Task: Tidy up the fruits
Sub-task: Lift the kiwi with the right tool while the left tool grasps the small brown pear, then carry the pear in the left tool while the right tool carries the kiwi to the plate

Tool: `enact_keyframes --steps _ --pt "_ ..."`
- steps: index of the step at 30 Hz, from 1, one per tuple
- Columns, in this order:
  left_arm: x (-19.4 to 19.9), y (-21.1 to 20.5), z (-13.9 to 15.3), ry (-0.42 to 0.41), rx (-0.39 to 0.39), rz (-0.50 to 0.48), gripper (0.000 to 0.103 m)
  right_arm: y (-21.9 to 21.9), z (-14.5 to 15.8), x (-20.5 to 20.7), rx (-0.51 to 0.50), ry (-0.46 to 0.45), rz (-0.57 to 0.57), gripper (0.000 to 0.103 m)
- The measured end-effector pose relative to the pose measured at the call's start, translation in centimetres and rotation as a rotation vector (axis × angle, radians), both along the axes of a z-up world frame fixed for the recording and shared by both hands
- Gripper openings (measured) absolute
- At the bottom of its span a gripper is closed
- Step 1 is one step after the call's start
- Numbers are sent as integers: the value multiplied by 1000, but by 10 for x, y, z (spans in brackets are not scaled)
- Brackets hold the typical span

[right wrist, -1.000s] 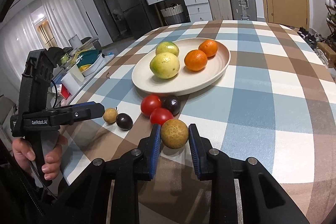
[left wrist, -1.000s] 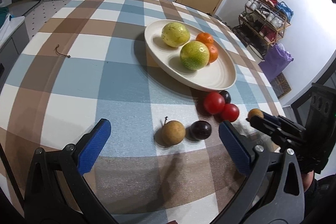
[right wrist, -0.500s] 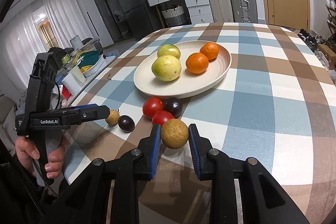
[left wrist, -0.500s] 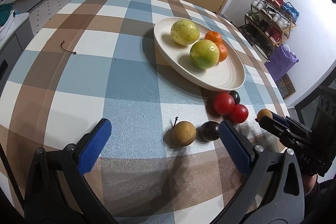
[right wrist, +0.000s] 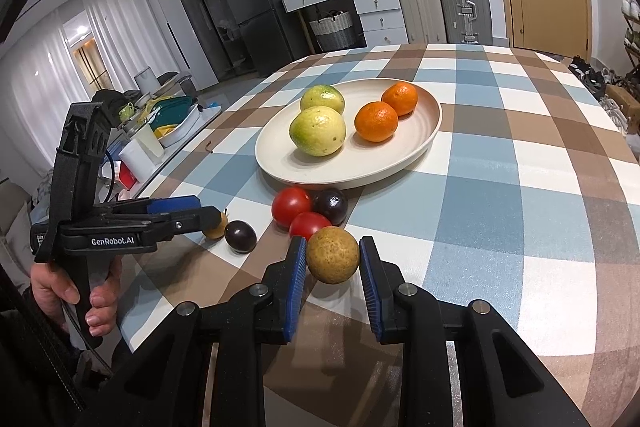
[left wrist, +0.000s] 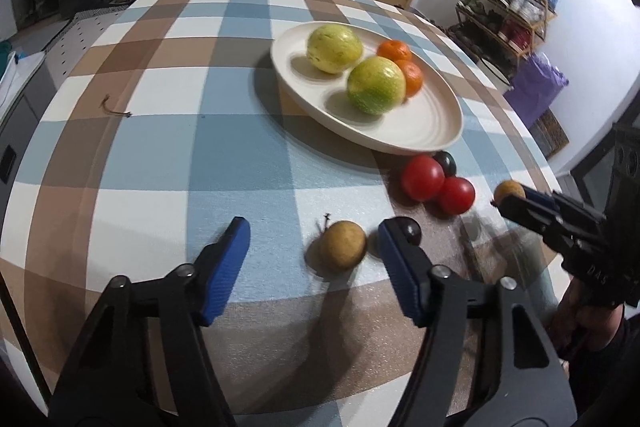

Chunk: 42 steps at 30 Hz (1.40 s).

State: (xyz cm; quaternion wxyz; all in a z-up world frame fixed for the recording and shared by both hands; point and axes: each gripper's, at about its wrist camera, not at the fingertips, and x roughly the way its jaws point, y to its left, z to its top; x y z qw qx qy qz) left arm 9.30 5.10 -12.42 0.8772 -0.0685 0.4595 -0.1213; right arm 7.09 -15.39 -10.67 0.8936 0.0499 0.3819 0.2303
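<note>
Left wrist: my left gripper [left wrist: 314,243] has just been closing, its jaws not yet gripping; a small brown stemmed fruit [left wrist: 343,245] lies on the checked cloth [left wrist: 160,155] between them, nearer the right pad, untouched. Dark plum [left wrist: 409,229] just behind that pad. Two tomatoes [left wrist: 423,177] beside the plate [left wrist: 420,131].

Right wrist: my right gripper [right wrist: 333,261] is clamped on a speckled brown fruit [right wrist: 333,255], near the table edge.
</note>
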Motion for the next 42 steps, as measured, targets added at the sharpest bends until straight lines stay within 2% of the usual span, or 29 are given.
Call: enact_keyframes --steps 1,6,8,12,29,42 --pt "0 -3 0 -5 16 -6 60 0 0 0 2 1 -1 27" --pt "0 -9 -1 -11 41 -30 40 -3 0 0 11 -1 -4 27" --pt "-1 -12 -1 -11 40 -45 21 -4 0 -1 14 -5 -4 27" --pt "-6 -22 2 -42 77 -77 21 -4 1 -2 14 -16 1 27" --pt "1 -12 40 -82 19 -48 21 -6 23 9 92 -40 36 27" --pt "31 -17 62 -101 -28 -69 21 0 38 40 135 -43 64 27"
